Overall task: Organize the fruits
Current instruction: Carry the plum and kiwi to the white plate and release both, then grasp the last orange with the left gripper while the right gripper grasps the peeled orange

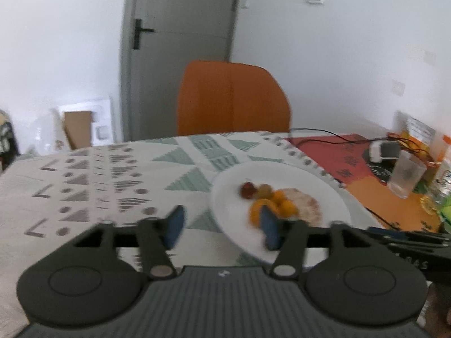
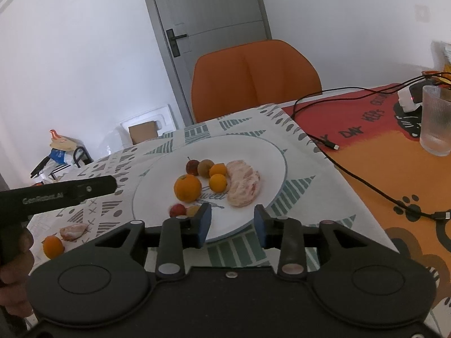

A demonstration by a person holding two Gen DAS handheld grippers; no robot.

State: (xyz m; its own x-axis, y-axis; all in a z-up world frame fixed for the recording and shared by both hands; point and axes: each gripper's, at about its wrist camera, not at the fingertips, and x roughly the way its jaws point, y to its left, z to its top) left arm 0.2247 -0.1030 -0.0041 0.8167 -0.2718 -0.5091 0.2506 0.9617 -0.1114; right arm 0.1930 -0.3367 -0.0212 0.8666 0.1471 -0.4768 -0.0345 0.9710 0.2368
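Lying off-plate, an orange [image 2: 53,246] shows rightward only.

The plate [image 2: 157,197] ahead of the right hand-held gripper [image 2: 232,222] looks like glossy white ceramic. On it the orange [image 2: 187,187] has a dimpled, slightly shiny peel, while the peeled citrus piece [image 2: 243,187] beside it is matt and pithy. The surface [image 2: 304,140] wears a matt printed cloth. Off to the gripper's right, the ribbed tumbler [image 2: 435,118] is frosted and translucent. Both grippers have matt black plastic bodies; the left hand-held gripper [image 1: 221,226] carries blue, rubbery-looking pads [image 1: 174,224].
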